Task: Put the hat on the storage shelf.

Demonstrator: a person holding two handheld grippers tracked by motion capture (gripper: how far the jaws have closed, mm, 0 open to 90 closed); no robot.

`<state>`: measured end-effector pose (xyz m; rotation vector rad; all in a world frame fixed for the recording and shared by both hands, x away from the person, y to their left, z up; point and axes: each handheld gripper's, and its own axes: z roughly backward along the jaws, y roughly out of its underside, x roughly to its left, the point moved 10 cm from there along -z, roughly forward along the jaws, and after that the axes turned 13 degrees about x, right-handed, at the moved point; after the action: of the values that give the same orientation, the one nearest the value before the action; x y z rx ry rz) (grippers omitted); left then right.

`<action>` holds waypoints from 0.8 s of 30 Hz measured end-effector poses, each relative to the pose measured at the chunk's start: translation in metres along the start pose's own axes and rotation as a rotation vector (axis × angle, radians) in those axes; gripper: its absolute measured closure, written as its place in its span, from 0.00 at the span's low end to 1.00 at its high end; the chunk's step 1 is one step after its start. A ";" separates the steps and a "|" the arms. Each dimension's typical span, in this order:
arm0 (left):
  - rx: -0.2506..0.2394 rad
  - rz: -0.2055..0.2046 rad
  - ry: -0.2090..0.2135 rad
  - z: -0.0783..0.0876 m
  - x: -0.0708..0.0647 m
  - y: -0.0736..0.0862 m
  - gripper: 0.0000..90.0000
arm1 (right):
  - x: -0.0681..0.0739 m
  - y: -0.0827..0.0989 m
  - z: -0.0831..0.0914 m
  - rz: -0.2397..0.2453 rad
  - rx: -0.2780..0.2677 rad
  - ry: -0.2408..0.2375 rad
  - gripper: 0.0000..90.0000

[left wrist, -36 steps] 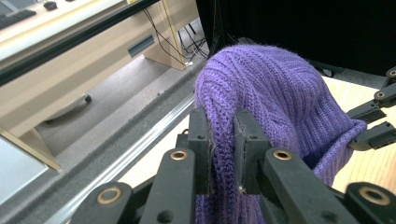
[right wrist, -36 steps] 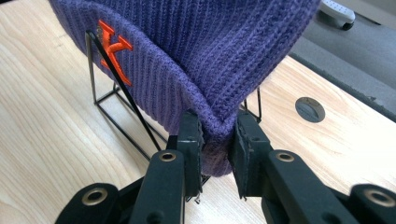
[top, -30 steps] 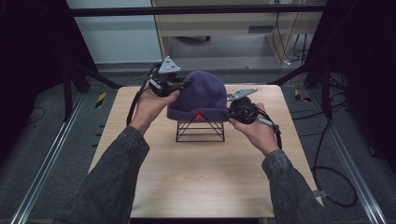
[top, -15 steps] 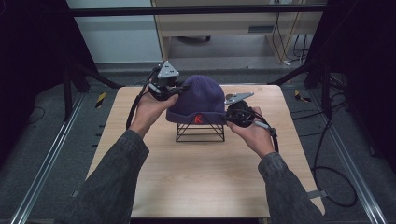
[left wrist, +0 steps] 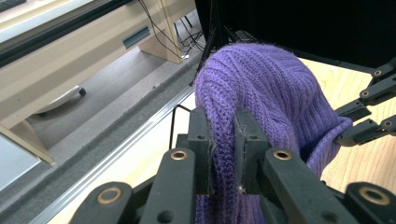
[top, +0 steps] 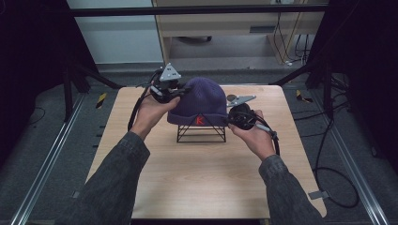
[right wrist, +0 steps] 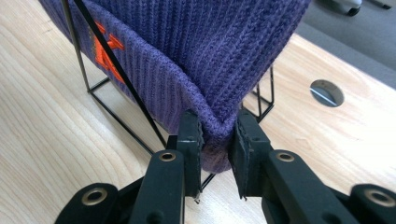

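— The right gripper (right wrist: pixel 217 135) is pinching what?
— The cuff of a purple beanie (top: pixel 199 101) sitting on a black wire stand (top: pixel 201 133), mid-table (top: pixel 197 183). The left gripper (left wrist: pixel 223 140) is clamping its far side; a cabinet (top: pixel 225 28) is standing beyond.

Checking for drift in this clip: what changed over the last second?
Little. The right gripper edged in a bit toward the beanie; the left gripper barely moved. Each is shut on the hat's knit, left high on its side, right on the cuff corner. The beanie stayed draped on the wire stand, mid-table.
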<state>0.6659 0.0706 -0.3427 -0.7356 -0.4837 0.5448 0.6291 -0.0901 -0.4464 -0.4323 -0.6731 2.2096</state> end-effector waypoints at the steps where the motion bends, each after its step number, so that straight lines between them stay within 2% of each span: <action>1: 0.002 -0.001 0.005 -0.003 -0.001 0.002 0.88 | 0.000 0.001 -0.003 -0.001 0.003 -0.003 0.83; 5: 0.016 0.003 0.016 -0.012 -0.002 0.011 0.88 | 0.000 0.009 -0.015 -0.005 0.036 -0.005 0.83; 8: 0.018 0.003 0.019 -0.014 -0.004 0.015 0.88 | -0.001 0.013 -0.019 -0.024 0.039 -0.008 0.83; 14: 0.017 0.011 0.021 -0.014 -0.005 0.019 0.88 | -0.001 0.016 -0.018 -0.023 0.036 -0.006 0.83; 18: 0.021 -0.002 0.013 -0.013 -0.006 0.018 0.88 | 0.000 0.016 -0.018 -0.024 0.041 -0.004 0.83; 24: 0.025 0.001 0.015 -0.016 -0.004 0.021 0.88 | 0.001 0.016 -0.021 -0.025 0.039 -0.004 0.83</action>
<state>0.6662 0.0731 -0.3688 -0.7160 -0.4618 0.5452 0.6289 -0.0914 -0.4730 -0.3981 -0.6330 2.1964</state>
